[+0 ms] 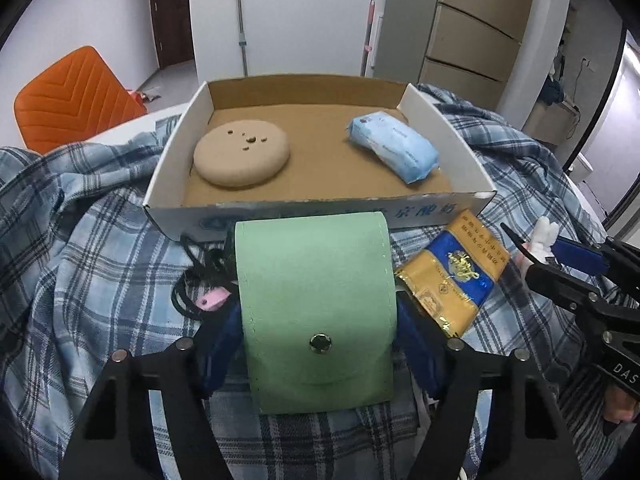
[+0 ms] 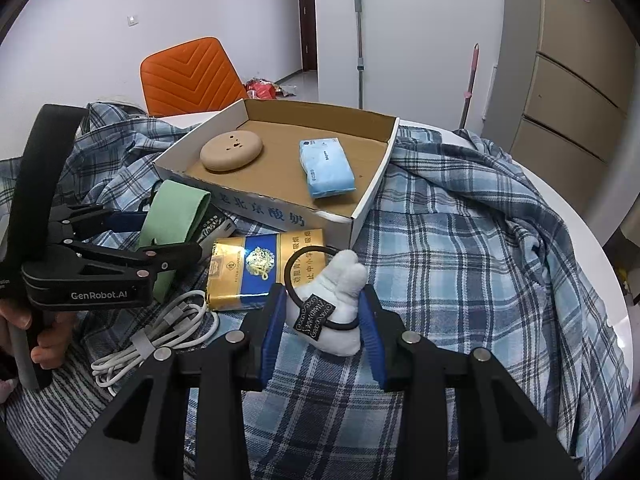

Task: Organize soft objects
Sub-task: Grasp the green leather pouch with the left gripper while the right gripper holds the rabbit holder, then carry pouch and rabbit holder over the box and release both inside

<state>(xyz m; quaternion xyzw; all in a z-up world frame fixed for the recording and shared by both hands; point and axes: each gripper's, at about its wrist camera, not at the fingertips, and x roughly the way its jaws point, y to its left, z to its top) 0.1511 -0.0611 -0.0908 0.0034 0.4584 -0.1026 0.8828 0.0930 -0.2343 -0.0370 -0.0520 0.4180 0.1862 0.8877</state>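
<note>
Here my left tool (image 1: 320,320) clamps the green pouch (image 1: 316,304) between its blue pads, just in front of the cardboard box (image 1: 312,210). My right tool (image 2: 322,320) is clenched on a white plush hair tie (image 2: 336,304), near the box's front corner, beside the gold-and-blue pack (image 2: 256,268). Inside the box lie a tan round cushion (image 1: 242,152) and a blue tissue pack (image 1: 394,148), well apart, all over the plaid cloth (image 2: 460,248).

The right gripper (image 2: 323,320) held a white plush toy (image 2: 334,300) with a black hair tie (image 2: 296,280) between its blue pads. Just beyond lay a gold-and-blue packet (image 2: 256,268) on plaid cloth (image 2: 460,260). The cardboard box (image 2: 360,216) contained a tan round cushion (image 2: 231,155) and a blue tissue pack (image 2: 326,168). The left gripper (image 2: 176,236) straddled a green pouch (image 2: 172,216).
</note>
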